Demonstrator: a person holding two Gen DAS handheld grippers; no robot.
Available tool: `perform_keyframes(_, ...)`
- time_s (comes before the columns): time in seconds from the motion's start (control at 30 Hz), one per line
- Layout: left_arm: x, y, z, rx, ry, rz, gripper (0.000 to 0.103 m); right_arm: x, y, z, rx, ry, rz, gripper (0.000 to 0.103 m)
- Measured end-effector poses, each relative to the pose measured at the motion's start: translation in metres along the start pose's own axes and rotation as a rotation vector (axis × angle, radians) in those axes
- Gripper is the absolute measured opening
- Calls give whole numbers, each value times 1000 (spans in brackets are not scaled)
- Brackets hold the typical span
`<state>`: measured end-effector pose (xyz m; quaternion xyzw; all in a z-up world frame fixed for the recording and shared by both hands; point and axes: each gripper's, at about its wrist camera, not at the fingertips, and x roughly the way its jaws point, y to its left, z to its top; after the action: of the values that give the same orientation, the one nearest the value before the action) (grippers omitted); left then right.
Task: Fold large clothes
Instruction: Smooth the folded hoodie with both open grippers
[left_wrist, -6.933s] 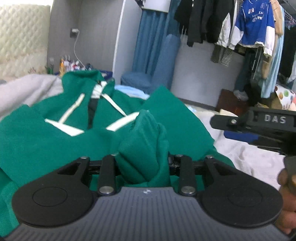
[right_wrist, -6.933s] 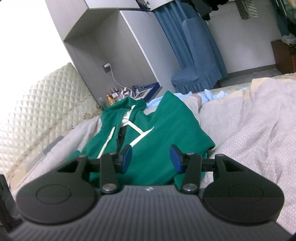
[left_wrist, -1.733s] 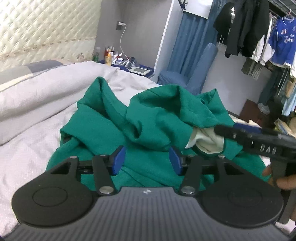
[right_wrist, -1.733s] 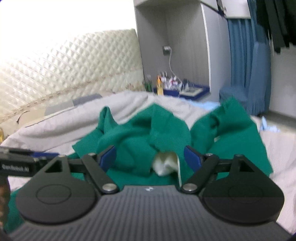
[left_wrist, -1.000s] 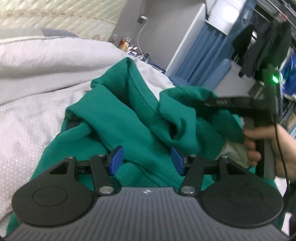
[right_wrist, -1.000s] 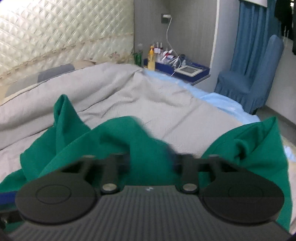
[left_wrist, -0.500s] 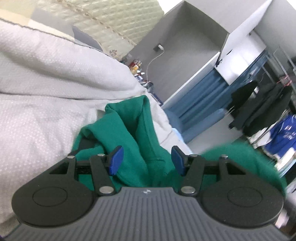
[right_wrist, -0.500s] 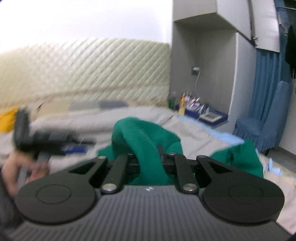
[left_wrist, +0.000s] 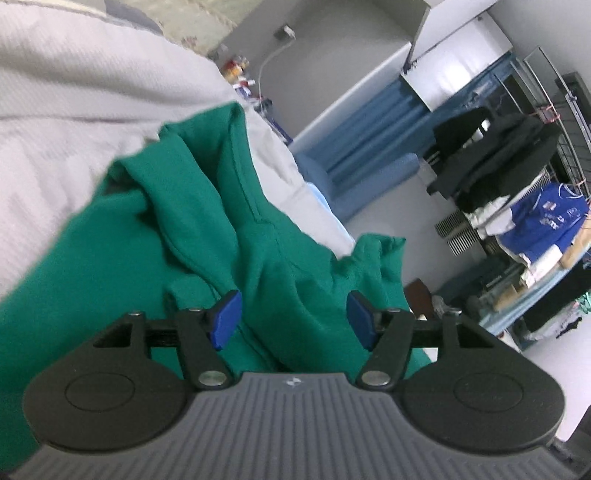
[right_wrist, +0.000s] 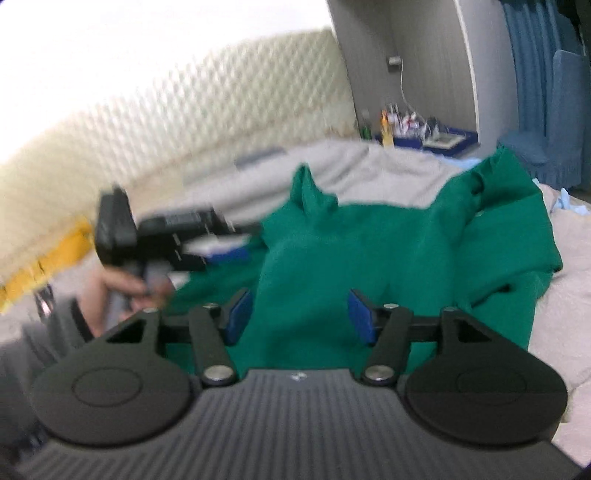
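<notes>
Green hoodie (left_wrist: 221, 236) fabric lies bunched directly ahead of both grippers, spread over the grey bedspread (left_wrist: 55, 110). Nearest to the left gripper (left_wrist: 291, 317), a thick ridge of cloth rises between the wide-open jaws, with nothing clamped; the blue pads (left_wrist: 225, 317) stand clear on either side of it. The right gripper (right_wrist: 301, 319) is likewise spread wide and empty, a hump of the same garment lying between its jaws.

From here the likely failure, as I judge it, is a blind pinch: closing on this ridge would catch several layers at once and drag the whole heap rather than one edge, leaving the fold lopsided. A seam running up the panel ahead of the left gripper is a better guide to a true edge than the crumpled mound. The right view is motion-blurred, so fine creases cannot be read there.

Farther out, the garment's free edges show: one pointed corner (right_wrist: 308, 184) standing up beyond the right gripper, and a hem (left_wrist: 380, 254) ahead and to the right of the left gripper. Bare bedspread lies to the left, giving room to lay cloth flat. Beyond are a quilted headboard (right_wrist: 184, 110), a blue chair (left_wrist: 373, 177) and a clothes rack (left_wrist: 517, 166), all well apart.
</notes>
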<state>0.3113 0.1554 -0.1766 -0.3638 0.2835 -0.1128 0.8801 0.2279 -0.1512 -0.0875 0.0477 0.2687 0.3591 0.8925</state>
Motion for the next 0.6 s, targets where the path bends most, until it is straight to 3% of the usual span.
perform_keyframes(0.1, 12, 0, -6, -18, 45, -22, 73, 0, -10, 2, 48, -39, -28, 60)
perform_keyframes(0.23, 28, 2, -15, -52, 97, -59, 78, 20, -21, 1, 77, -21, -103, 60)
perform_keyframes(0.37, 47, 6, -21, -107, 176, -117, 78, 45, -21, -8, 69, 32, -108, 38)
perform_keyframes(0.4, 50, 5, -22, -97, 180, -113, 77, 50, -17, -11, 50, 39, -93, 37)
perform_keyframes(0.47, 53, 0, -24, -52, 199, -91, 64, 64, -7, -15, -30, 73, -91, 37)
perform_keyframes(0.53, 55, -4, -24, -21, 250, -72, 20, 82, 1, -22, -94, 150, -127, 33)
perform_keyframes(0.6, 51, -12, -26, 66, 274, -2, 11, 99, -1, -33, -108, 270, -178, 33)
